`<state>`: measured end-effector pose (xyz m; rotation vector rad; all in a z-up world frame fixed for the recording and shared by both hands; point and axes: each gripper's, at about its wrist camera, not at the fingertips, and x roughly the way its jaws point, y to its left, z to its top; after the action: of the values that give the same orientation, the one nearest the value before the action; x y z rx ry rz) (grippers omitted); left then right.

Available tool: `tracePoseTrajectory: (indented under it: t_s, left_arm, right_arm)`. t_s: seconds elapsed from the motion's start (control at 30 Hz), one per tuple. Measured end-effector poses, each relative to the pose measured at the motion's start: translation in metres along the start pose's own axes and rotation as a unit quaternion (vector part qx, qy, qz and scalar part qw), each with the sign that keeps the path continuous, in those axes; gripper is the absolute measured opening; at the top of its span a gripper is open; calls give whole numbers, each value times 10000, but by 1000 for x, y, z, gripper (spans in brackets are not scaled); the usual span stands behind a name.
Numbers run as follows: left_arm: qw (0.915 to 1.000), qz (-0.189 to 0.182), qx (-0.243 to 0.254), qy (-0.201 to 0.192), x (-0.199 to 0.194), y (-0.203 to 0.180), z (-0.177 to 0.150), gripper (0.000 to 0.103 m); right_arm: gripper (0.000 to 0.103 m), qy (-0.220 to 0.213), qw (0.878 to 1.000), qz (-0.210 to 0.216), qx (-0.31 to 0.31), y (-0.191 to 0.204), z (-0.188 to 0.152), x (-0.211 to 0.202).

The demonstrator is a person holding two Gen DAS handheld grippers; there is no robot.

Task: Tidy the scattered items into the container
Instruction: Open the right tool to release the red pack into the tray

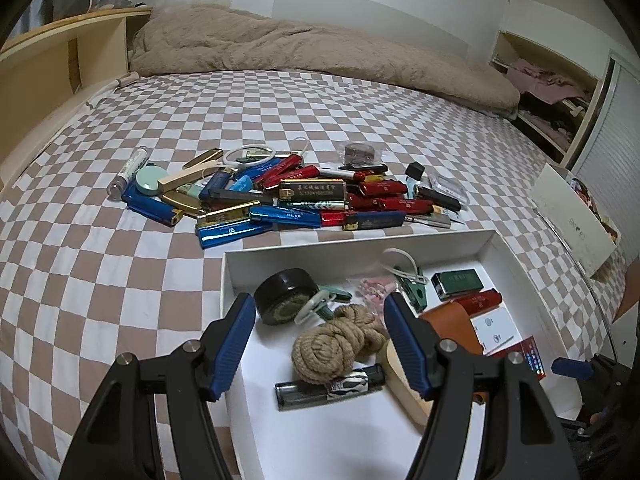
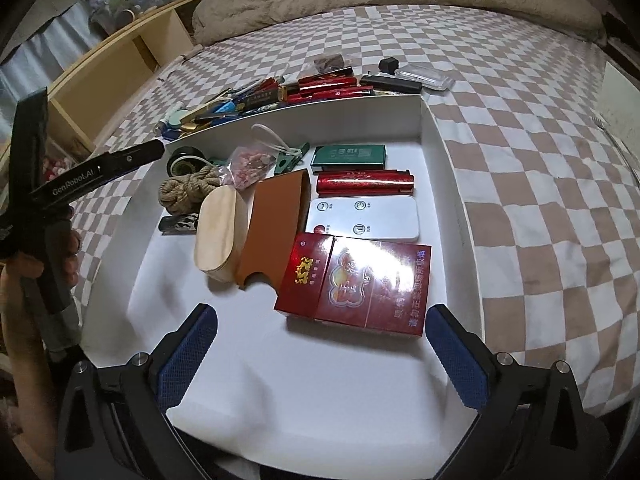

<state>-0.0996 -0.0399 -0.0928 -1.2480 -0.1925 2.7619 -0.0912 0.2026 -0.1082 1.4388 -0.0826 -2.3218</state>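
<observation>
Most clutter lies outside: heap of red, blue and gold lighters (image 1: 296,196) on checked bedsheet (image 1: 120,280), just beyond far wall of shallow white cardboard box (image 2: 434,136). Your right gripper (image 2: 320,354) gapes wide, empty, above glossy red cigarette pack (image 2: 354,284) lying in box. Your left gripper (image 1: 320,344) half-spread, empty, over coiled tan rope (image 1: 332,340). Risks: you snag rope on lift-out; slick lighters slip from pads; soft bed lets box tip under pressure.

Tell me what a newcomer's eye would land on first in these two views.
Probably the heap of lighters, red, blue and gold, on the checkered bedsheet just beyond the white box. Next, the glossy red cigarette pack lying flat inside that box, right in front of the open right gripper.
</observation>
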Motion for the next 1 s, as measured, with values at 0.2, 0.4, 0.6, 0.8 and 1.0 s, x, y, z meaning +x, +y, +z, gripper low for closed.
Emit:
tracePoseTrajectory:
  t_s: [0.2, 0.4, 0.6, 0.8, 1.0]
  left_arm:
    - [10000, -7, 52, -22, -4, -7, 1, 67]
    - [10000, 8, 28, -90, -12, -12, 2, 82]
    - [10000, 50, 5, -19, -15, -19, -4, 82]
    - [9996, 132, 126, -202, -27, -29, -5, 103]
    - [9997, 184, 85, -169, -31, -33, -12, 103]
  right_arm:
    - [103, -55, 9999, 82, 67, -2, 2, -1]
    - [103, -128, 9998, 129, 65, -1, 5, -6]
    - [103, -221, 9996, 177, 19, 2, 7, -13]
    - [103, -398, 9991, 169, 13, 2, 7, -23]
    - [103, -592, 9982, 128, 30, 0, 7, -34]
